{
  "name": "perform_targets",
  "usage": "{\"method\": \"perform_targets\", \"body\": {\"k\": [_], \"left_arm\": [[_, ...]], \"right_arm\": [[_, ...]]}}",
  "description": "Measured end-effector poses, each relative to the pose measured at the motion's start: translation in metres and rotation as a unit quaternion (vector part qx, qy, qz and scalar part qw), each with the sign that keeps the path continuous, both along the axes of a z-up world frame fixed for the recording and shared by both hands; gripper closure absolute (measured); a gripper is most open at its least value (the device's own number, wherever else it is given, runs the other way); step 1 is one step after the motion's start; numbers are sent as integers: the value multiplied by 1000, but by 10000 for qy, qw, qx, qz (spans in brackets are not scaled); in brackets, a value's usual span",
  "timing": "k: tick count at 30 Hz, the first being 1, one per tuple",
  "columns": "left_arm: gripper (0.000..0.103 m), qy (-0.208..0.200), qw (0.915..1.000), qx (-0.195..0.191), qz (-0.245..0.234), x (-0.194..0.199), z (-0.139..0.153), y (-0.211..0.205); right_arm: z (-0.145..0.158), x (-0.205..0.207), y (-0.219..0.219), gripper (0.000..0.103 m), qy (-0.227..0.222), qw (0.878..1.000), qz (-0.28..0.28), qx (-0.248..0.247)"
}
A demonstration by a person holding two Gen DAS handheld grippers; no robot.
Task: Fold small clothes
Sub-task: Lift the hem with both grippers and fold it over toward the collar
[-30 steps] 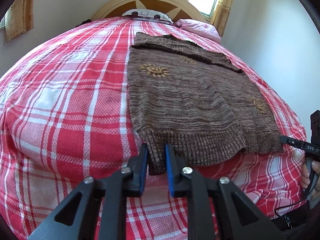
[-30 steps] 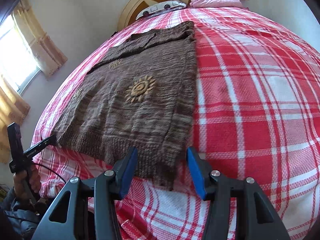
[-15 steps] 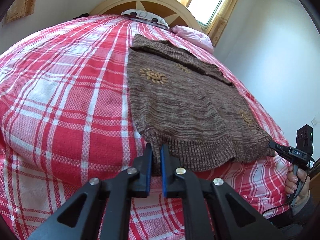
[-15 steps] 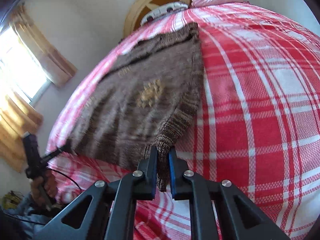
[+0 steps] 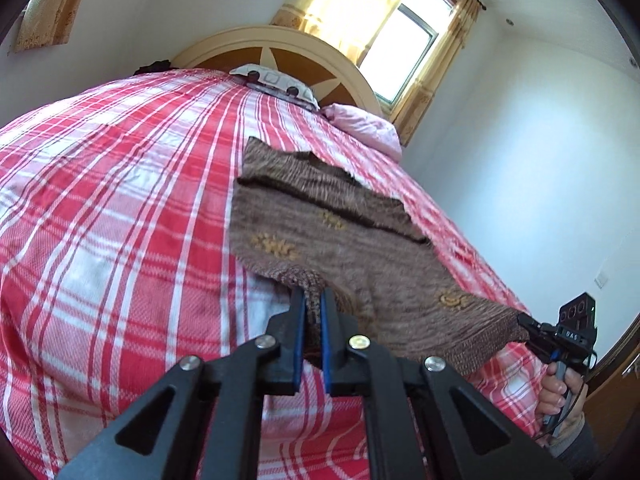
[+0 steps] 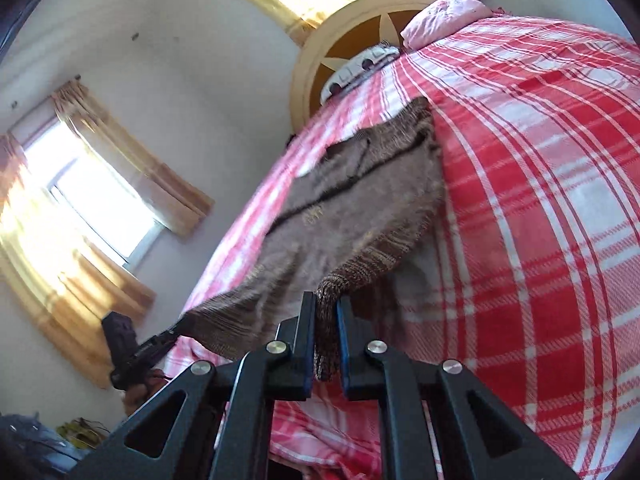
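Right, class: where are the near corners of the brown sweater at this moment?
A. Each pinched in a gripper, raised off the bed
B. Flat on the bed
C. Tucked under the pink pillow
A: the left gripper and right gripper each clamp a corner of the sweater, lifted above the bed.

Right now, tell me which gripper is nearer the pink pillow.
Right. The right gripper holds the sweater corner on the pink pillow side of the bed; the left gripper holds the opposite corner, farther across.
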State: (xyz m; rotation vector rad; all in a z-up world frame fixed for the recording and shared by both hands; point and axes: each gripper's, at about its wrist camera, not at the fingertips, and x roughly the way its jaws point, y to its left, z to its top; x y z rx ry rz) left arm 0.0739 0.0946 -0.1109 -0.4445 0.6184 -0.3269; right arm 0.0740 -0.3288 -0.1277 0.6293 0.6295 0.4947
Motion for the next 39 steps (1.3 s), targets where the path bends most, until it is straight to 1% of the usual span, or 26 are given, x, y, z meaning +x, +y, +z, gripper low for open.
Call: {"method": "perform_targets", "body": {"k": [3, 7, 10, 13, 16, 19, 23, 28, 32, 39], "left_arm": [[96, -73, 9999, -116, 45, 14, 9, 5], [96, -207, 9997, -39, 102, 28, 21, 7], [96, -309, 9994, 74, 133, 46, 31, 6], [96, -334, 9993, 81, 164, 69, 38, 7], [96, -312, 9993, 78, 197, 90, 41, 5], [96, -294, 9993, 112, 216, 111, 41, 1], [96, -263, 9994, 25, 222, 136, 44, 1], [96, -297, 9992, 94, 239, 170, 49, -1], [96, -276, 9991, 150, 285, 202, 50, 1], [96, -163, 9989, 225, 375, 255, 45, 0]], "right_arm": [[10, 8, -6, 94, -93, 9998, -61, 167], [22, 22, -15, 94, -181, 9993, -157, 285], [31, 33, -22, 94, -227, 9990, -219, 331], [37, 51, -29, 98, -216, 9983, -296, 444], [40, 69, -34, 98, -167, 9977, -348, 566], [42, 90, -35, 98, -118, 9976, -392, 566], [44, 117, -35, 98, -58, 9976, -416, 558], [52, 150, -36, 98, -48, 9980, -437, 446], [59, 184, -41, 98, -23, 9980, -482, 397], [60, 250, -42, 98, 156, 9981, -456, 375]]}}
